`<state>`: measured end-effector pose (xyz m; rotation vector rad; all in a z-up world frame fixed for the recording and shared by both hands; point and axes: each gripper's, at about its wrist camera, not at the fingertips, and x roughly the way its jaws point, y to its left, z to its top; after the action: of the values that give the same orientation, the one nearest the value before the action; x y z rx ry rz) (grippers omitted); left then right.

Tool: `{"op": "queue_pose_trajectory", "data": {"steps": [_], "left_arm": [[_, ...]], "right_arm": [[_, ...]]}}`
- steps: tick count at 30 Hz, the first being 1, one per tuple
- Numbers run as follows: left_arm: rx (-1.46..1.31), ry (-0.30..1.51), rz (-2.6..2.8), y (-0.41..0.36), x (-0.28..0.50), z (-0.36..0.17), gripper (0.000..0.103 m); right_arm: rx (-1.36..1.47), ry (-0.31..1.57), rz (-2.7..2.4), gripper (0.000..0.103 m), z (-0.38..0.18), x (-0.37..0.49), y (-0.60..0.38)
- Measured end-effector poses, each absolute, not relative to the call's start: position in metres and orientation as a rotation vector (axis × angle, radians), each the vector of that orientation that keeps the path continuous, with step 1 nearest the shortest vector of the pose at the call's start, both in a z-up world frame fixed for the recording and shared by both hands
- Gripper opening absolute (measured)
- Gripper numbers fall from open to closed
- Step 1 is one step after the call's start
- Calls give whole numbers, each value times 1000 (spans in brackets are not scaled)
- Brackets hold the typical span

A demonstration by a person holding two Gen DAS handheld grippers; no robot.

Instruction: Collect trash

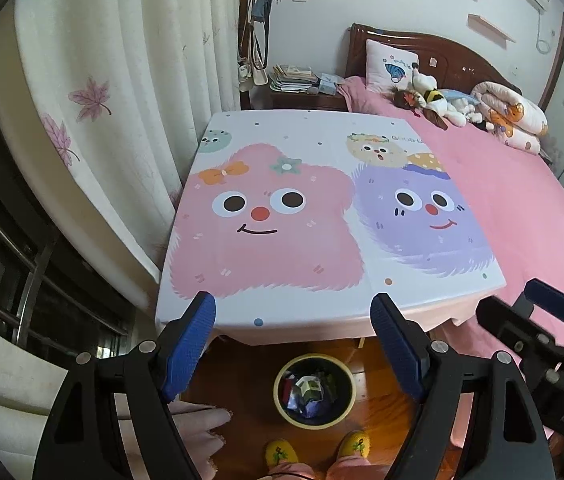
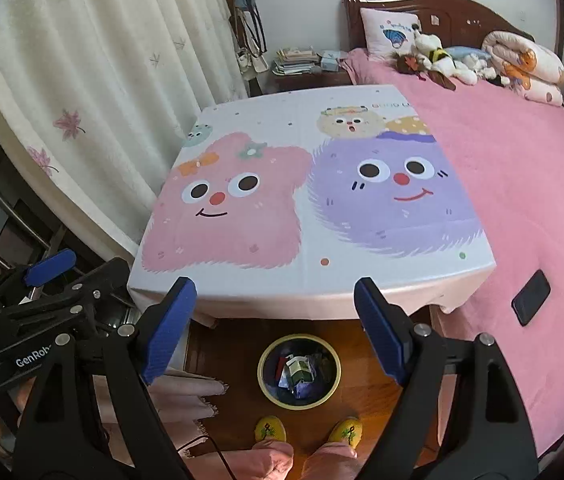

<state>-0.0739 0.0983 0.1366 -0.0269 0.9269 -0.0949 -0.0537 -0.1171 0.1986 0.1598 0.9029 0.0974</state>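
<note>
A round waste bin (image 1: 314, 390) (image 2: 299, 372) with a yellow rim stands on the wooden floor, in front of the table's near edge. Crumpled trash (image 1: 309, 392) (image 2: 297, 370) lies inside it, wrappers of white, green and blue. My left gripper (image 1: 294, 316) hangs open above the bin and the table's front edge, nothing between its blue pads. My right gripper (image 2: 276, 304) is open too and empty, beside the left one, at about the same height. Each gripper shows at the edge of the other's view.
The table (image 1: 322, 132) (image 2: 362, 296) wears a cartoon-monster cloth. A bed with a pink cover (image 1: 522, 200) (image 2: 522, 160) runs along its right side, a black phone (image 2: 531, 297) lying on it. A curtain (image 1: 102, 80) hangs at the left. The person's yellow slippers (image 1: 280, 454) (image 2: 270, 429) stand by the bin.
</note>
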Motion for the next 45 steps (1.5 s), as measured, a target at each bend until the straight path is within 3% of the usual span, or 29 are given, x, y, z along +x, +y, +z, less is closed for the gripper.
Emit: {"op": "queue_pose_trajectory", "data": {"steps": [45], "left_arm": [[-22,931,-106,81,-63,138,81]], "right_arm": [[122,878,103,80,195,-42,-122]]}}
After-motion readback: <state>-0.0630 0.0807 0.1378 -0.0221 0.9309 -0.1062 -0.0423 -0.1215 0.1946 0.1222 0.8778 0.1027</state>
